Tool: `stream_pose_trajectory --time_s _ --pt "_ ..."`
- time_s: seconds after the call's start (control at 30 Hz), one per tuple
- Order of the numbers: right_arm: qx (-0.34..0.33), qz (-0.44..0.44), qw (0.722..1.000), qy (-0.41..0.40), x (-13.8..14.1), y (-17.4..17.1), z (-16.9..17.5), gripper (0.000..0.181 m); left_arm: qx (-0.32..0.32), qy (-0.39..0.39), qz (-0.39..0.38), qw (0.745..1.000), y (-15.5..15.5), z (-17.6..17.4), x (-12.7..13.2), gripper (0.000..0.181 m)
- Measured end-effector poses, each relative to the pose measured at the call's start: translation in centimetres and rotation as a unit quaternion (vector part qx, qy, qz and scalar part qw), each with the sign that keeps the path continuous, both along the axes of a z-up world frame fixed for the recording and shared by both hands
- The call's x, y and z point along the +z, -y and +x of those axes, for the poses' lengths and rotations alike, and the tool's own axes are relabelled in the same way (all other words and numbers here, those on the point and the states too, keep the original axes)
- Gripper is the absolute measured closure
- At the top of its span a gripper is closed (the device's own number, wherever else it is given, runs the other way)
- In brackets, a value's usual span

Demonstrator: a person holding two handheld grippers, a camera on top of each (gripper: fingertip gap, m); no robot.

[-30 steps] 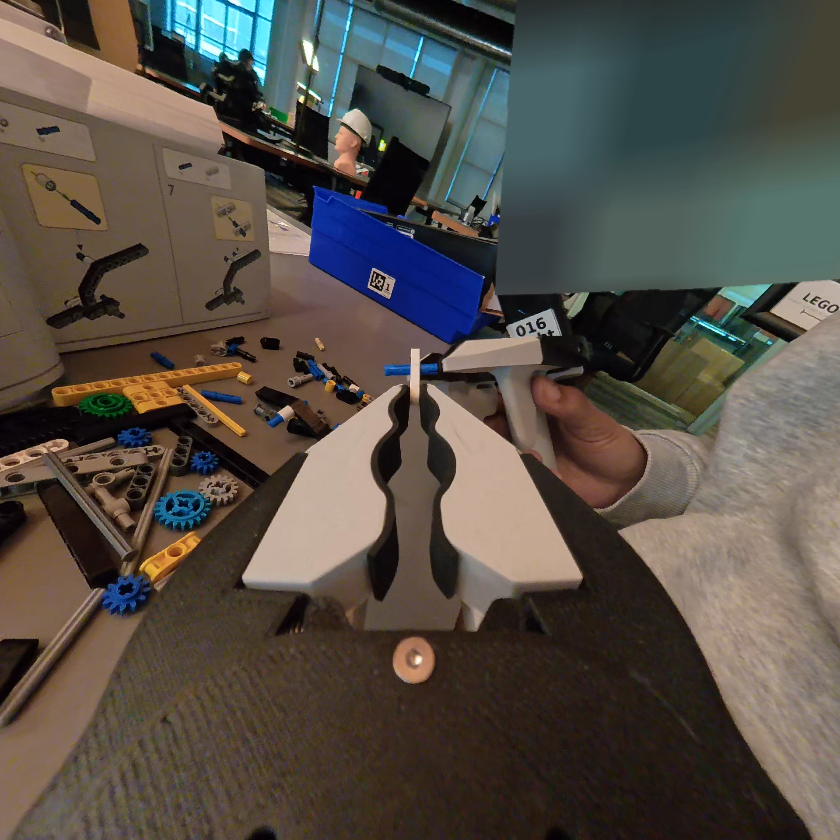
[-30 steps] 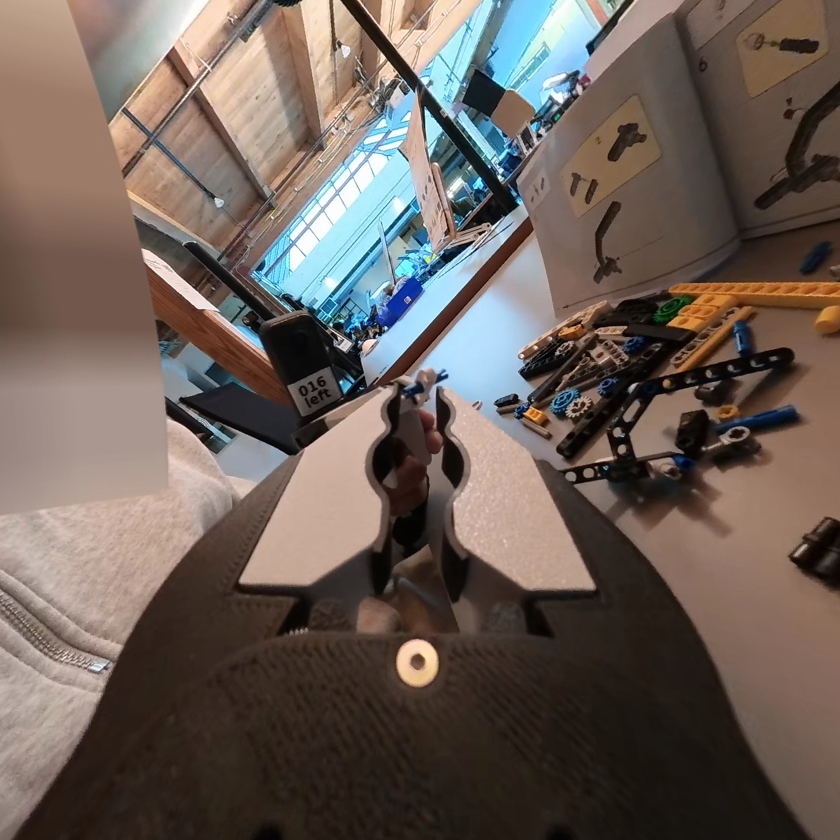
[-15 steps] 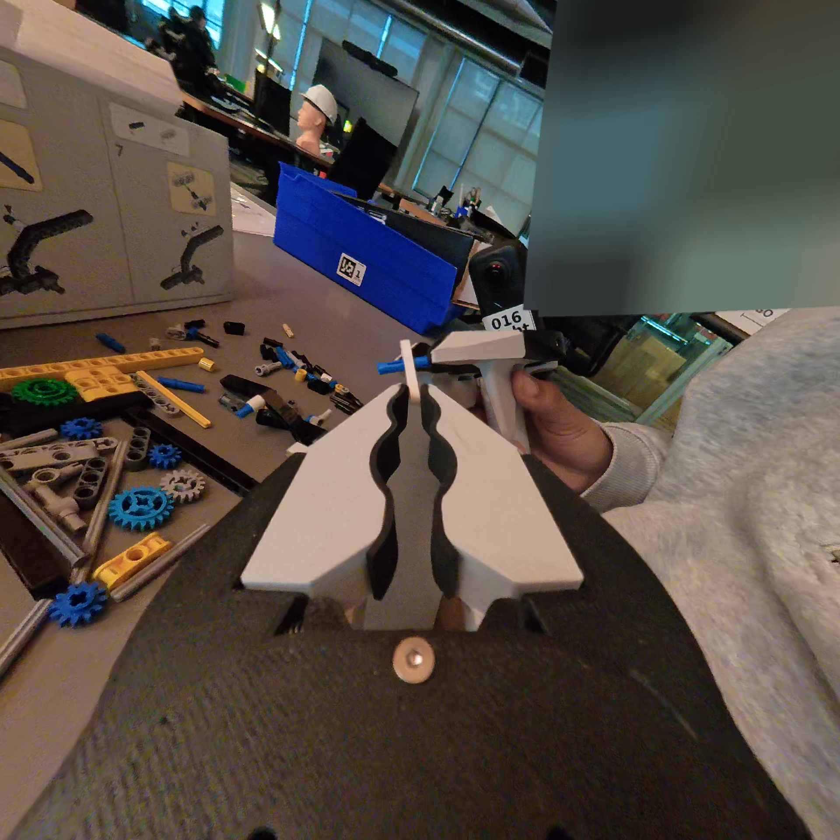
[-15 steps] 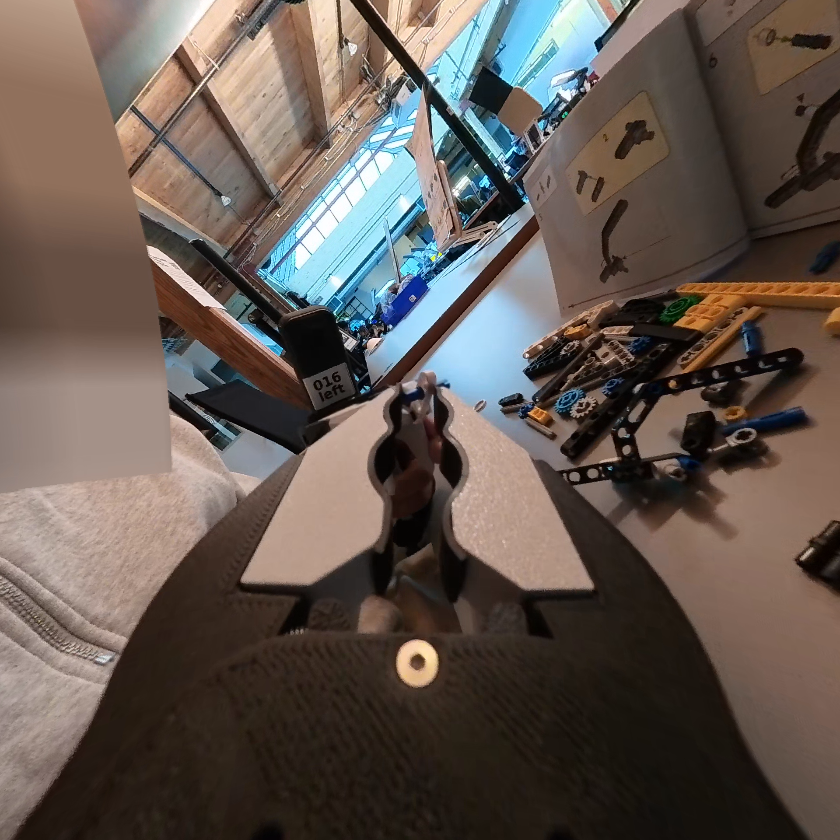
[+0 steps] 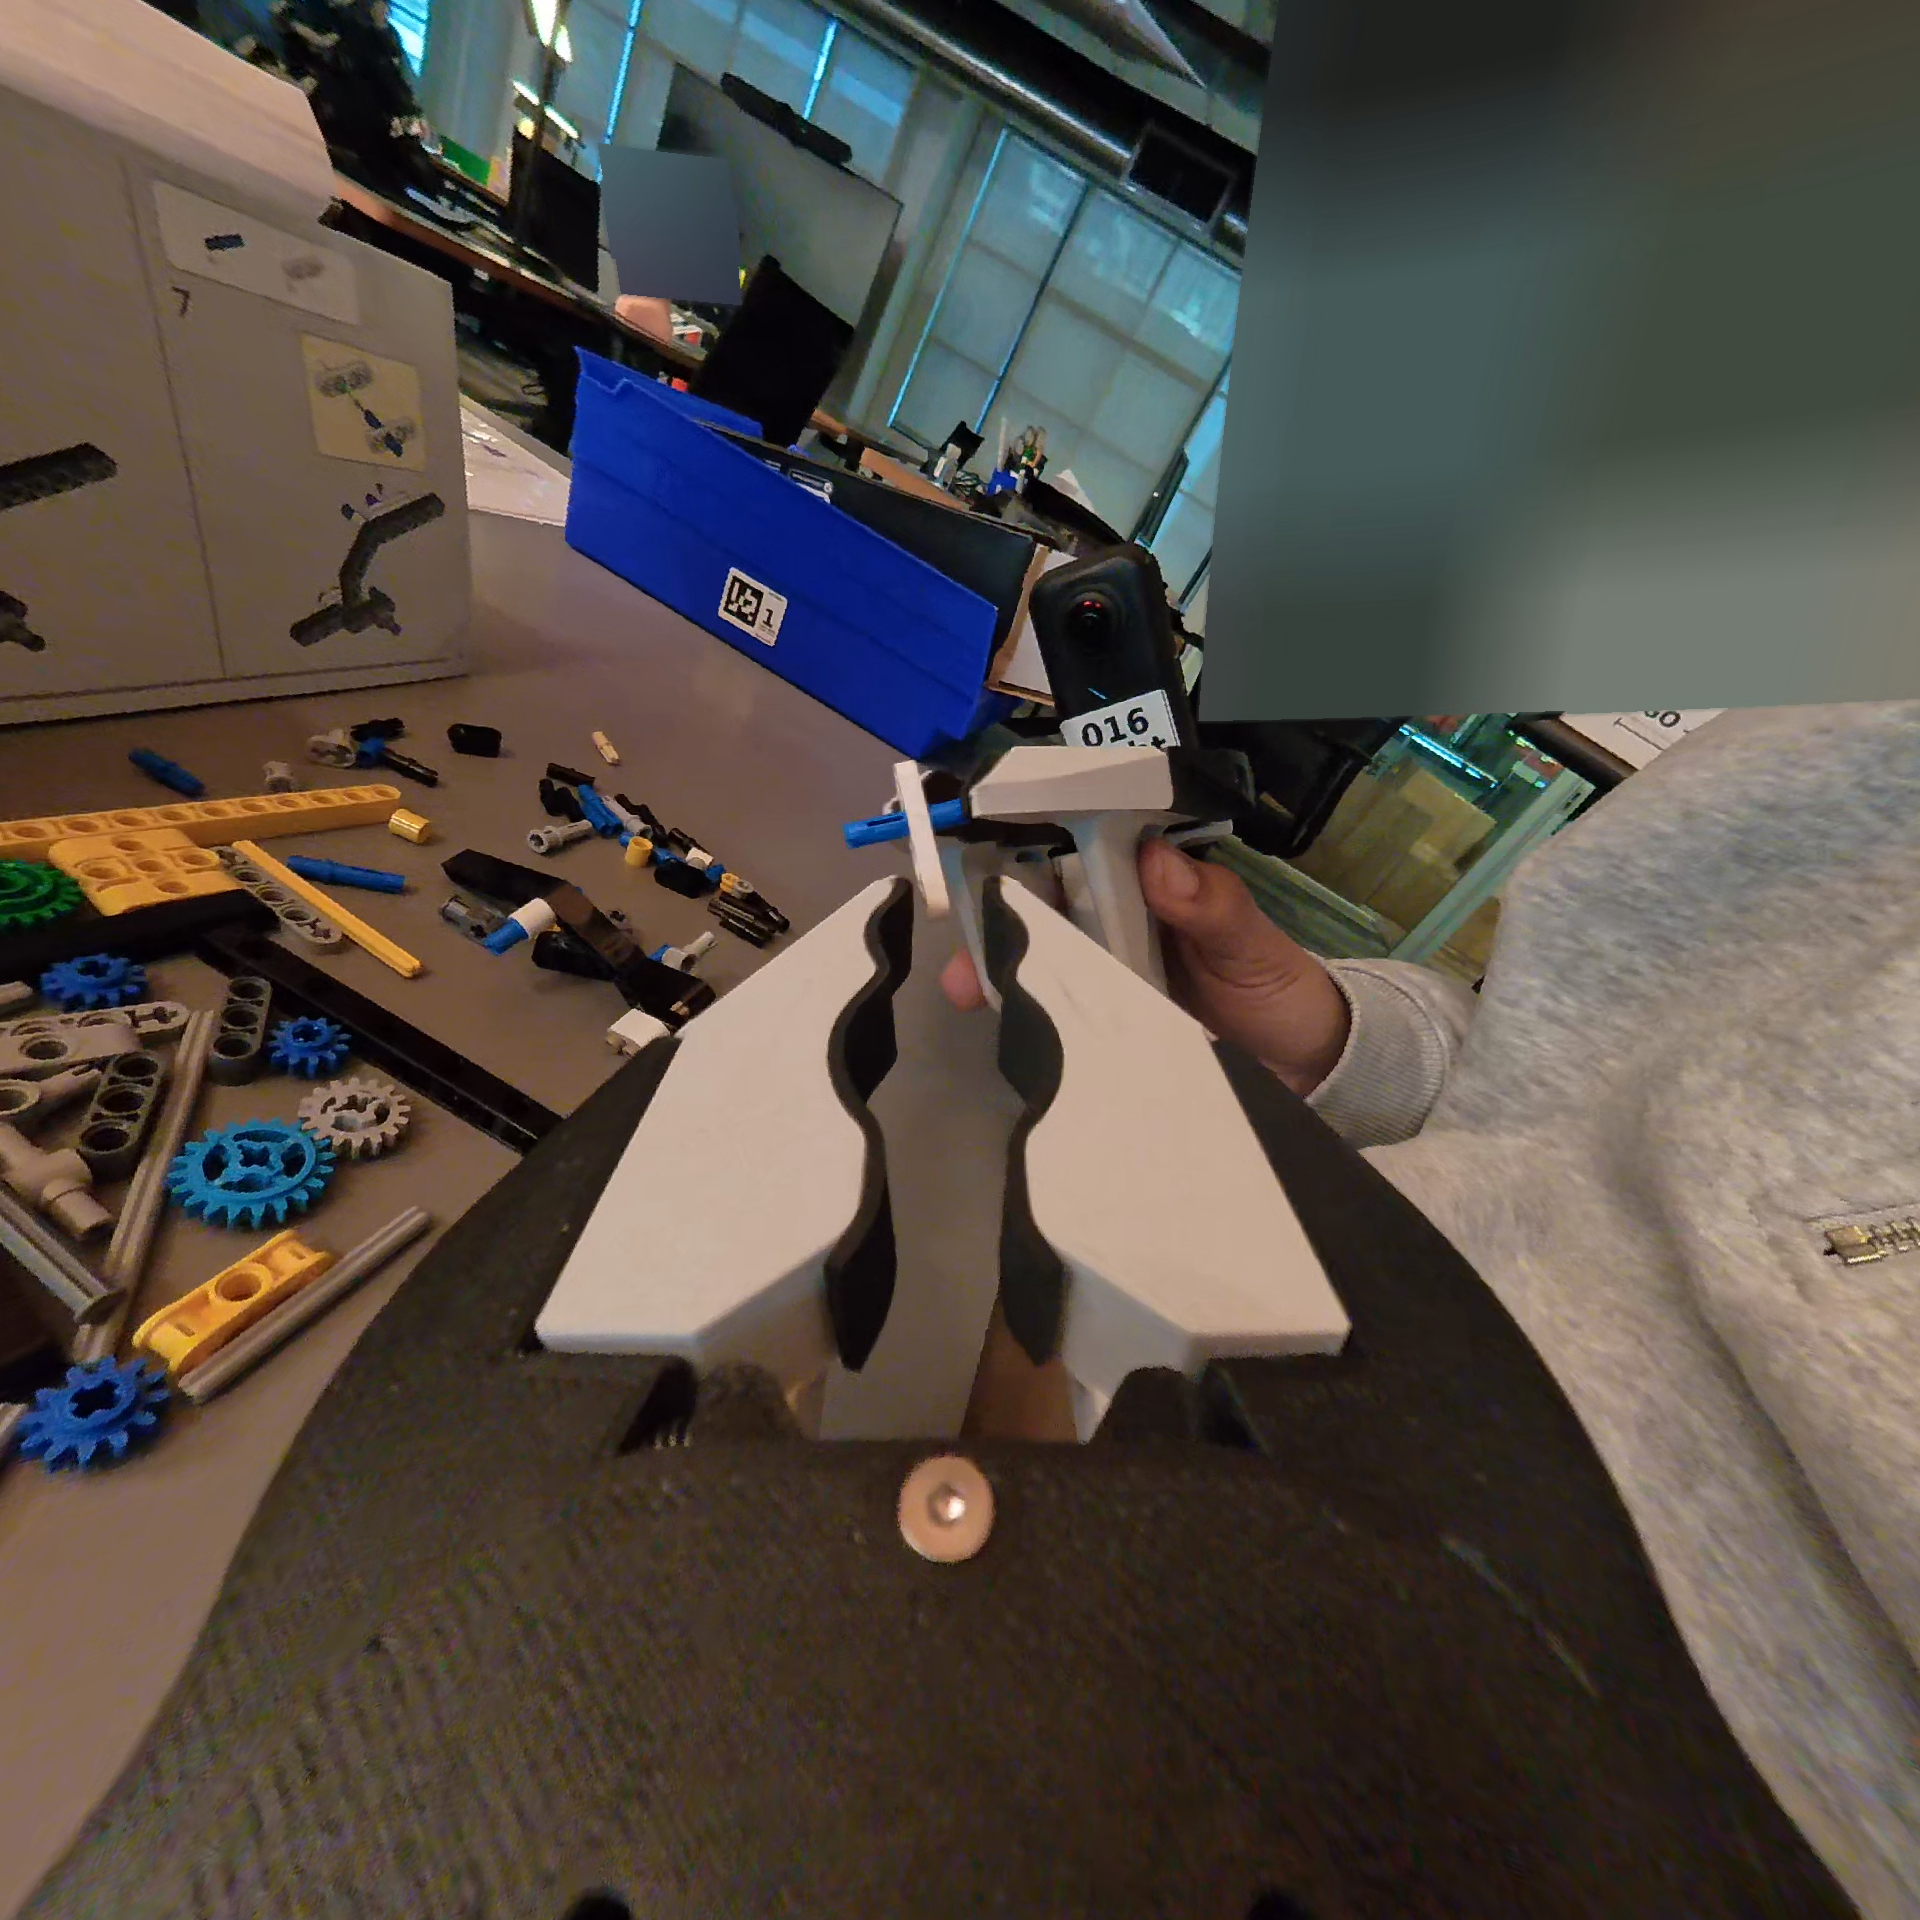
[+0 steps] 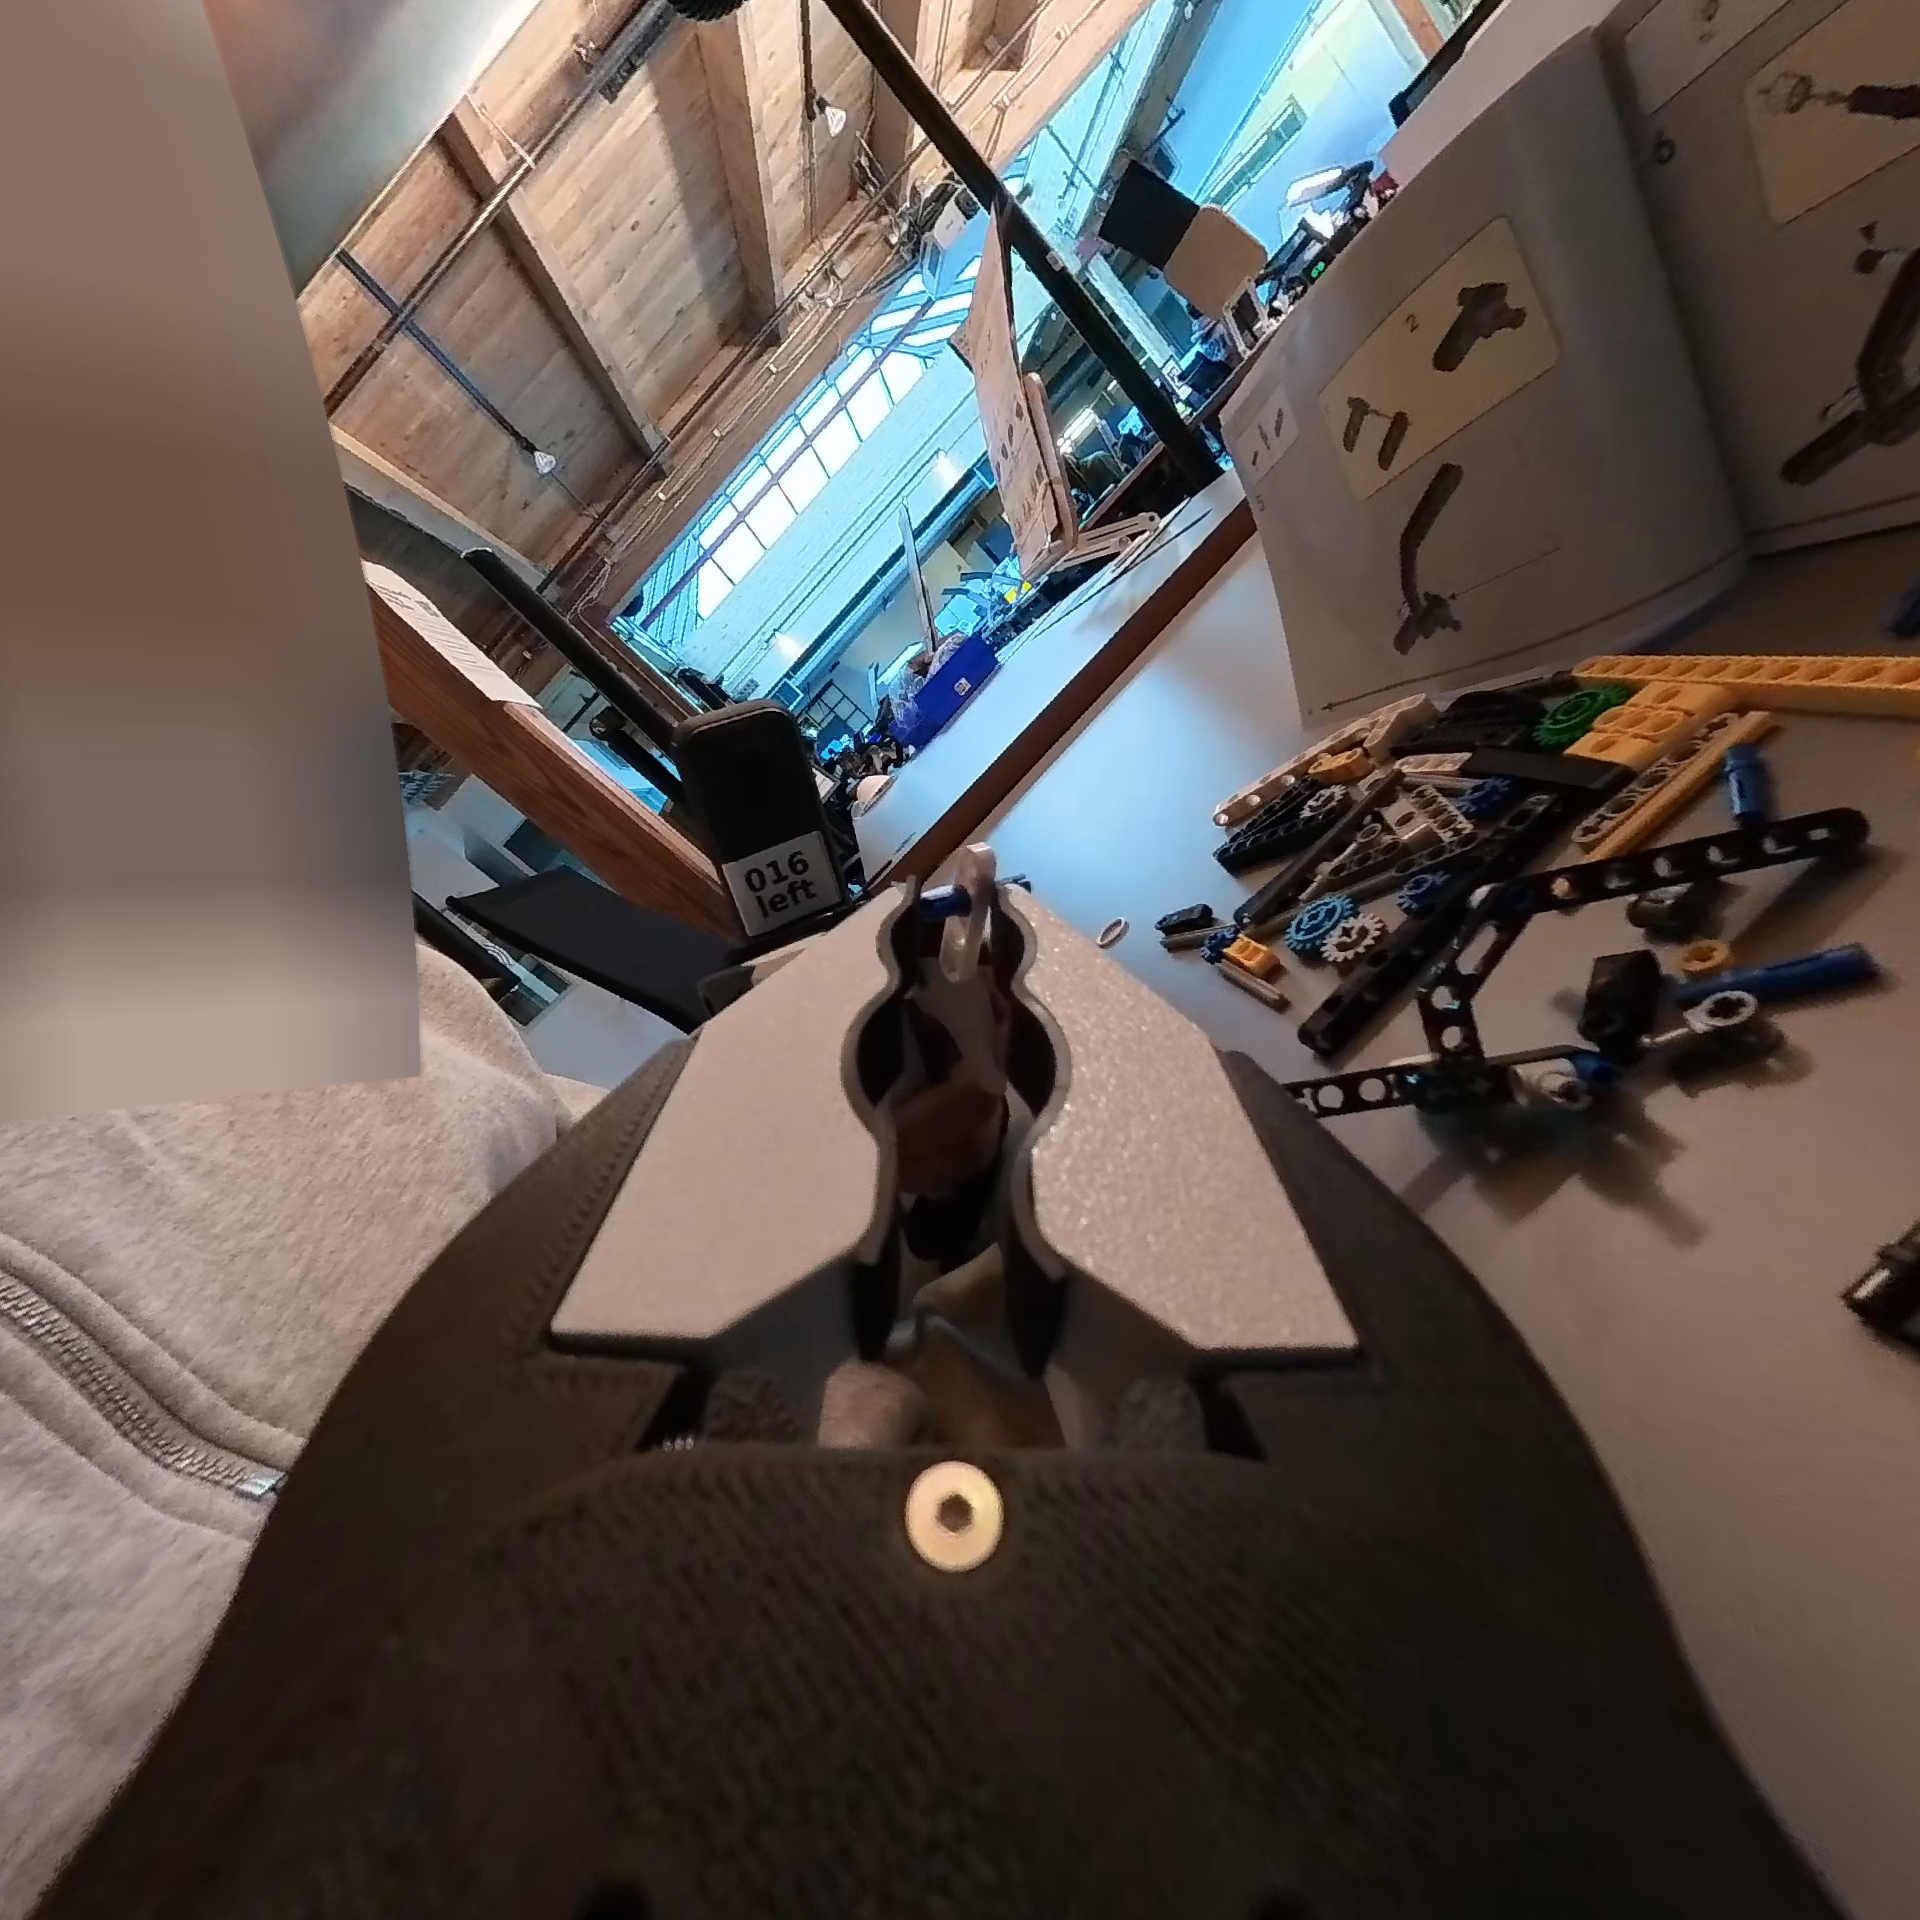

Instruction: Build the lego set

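Both grippers meet in the air in front of the person's grey sweater. My right gripper [image 6: 961,904] is shut on a blue pin [image 6: 940,902]. In the left wrist view it [image 5: 971,816] comes in from the right, with the blue pin [image 5: 883,828] sticking out to the left. A thin white piece [image 5: 923,842] sits tilted on that pin. It also shows in the right wrist view [image 6: 966,925]. My left gripper [image 5: 945,899] is just below the white piece. Its jaws stand slightly apart around the piece's lower end, with a gap on each side.
Loose parts lie on the grey table to the left: a yellow beam [image 5: 197,816], blue gears [image 5: 249,1169], pins and axles. A black beam assembly [image 6: 1558,935] lies to the right. An open instruction booklet [image 5: 208,499] and a blue bin [image 5: 769,582] stand behind. Less than 4 cm separates the two grippers' tips. My right tips are roughly 15 cm from the yellow beam [image 5: 197,816]. It is also in sight in the right wrist view [image 6: 1764,675].
My left gripper's jaws have parted a little from the white piece, which now tilts on the blue pin. Both grippers have drifted slightly, staying tip to tip.
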State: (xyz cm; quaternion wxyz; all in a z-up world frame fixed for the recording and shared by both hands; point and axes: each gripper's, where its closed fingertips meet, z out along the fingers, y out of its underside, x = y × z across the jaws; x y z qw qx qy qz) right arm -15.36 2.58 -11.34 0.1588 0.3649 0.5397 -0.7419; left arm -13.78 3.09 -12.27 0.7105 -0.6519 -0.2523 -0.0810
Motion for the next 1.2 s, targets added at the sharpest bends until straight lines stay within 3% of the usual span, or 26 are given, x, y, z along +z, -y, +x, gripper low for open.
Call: stream_pose_trajectory --time_s 0.4,0.57,0.67,0.87,1.2 --pt "0.005 -0.023 1.0 0.006 0.2 0.0 0.0 0.171 0.024 -0.016 -0.01 1.0 0.3 -0.4 0.1 0.179" --pt "-0.031 0.013 0.999 0.001 -0.4 -0.3 -0.6 0.155 0.077 -0.037 -0.028 0.996 0.9 -1.3 0.2 0.179" --pt "-0.037 0.028 0.999 -0.002 -0.4 0.0 -0.6 0.156 0.115 -0.067 -0.049 0.99 1.2 -1.8 0.3 0.18" --pt "-0.016 -0.037 0.998 0.046 0.0 0.6 -0.2 0.157 0.155 -0.136 -0.12 0.971 0.9 -1.7 0.0 0.179" --pt "-0.026 -0.064 0.996 0.056 0.4 0.2 -0.1 0.176 0.174 -0.239 -0.163 0.941 0.2 -0.5 0.5 0.179"
